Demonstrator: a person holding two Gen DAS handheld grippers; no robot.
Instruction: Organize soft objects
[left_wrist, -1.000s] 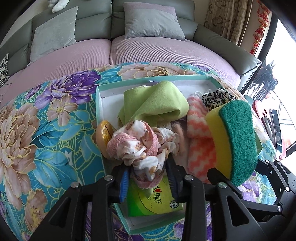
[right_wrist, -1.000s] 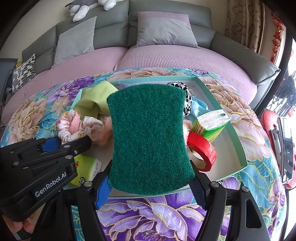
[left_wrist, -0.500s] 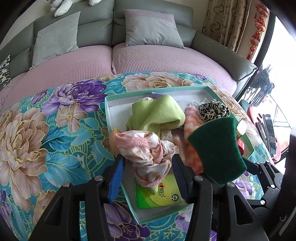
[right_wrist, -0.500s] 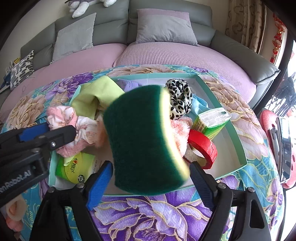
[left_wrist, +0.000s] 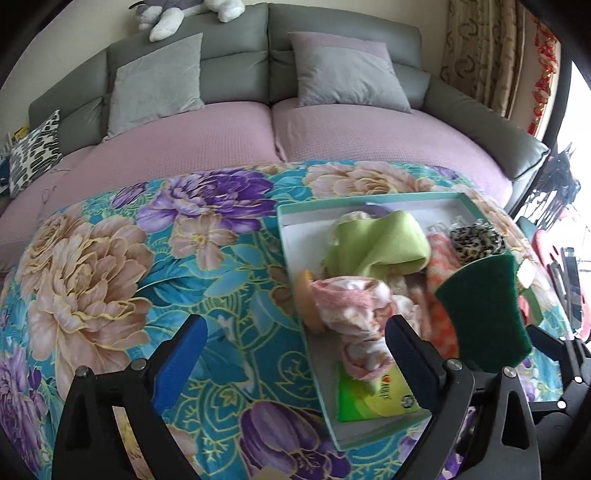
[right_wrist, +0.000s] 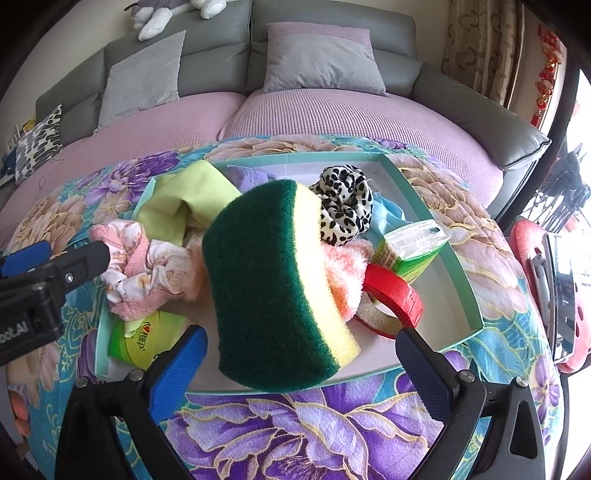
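A teal-rimmed white tray (left_wrist: 284, 236) (right_wrist: 465, 280) lies on the floral cloth. It holds a pink floral cloth bundle (left_wrist: 351, 306) (right_wrist: 144, 269), a lime cloth (left_wrist: 380, 247) (right_wrist: 184, 203), a leopard scrunchie (left_wrist: 476, 240) (right_wrist: 347, 210) and a pink fuzzy cloth (right_wrist: 343, 273). My left gripper (left_wrist: 295, 354) is open and empty, left of the bundle. My right gripper (right_wrist: 301, 350) is open; the green-and-yellow sponge (right_wrist: 280, 291) (left_wrist: 484, 306) stands tilted between its fingers, and I cannot tell whether it touches them.
The tray also holds a red tape roll (right_wrist: 391, 299), a green carton (right_wrist: 410, 251) and a green round pack (left_wrist: 373, 395). A grey and pink sofa (left_wrist: 258, 122) with cushions lies behind. The floral cloth (left_wrist: 110, 280) spreads left of the tray.
Both grippers opened. The left one let go of the pink floral bundle, which dropped into the tray, and pulled back left. The sponge tilted as the right fingers spread.
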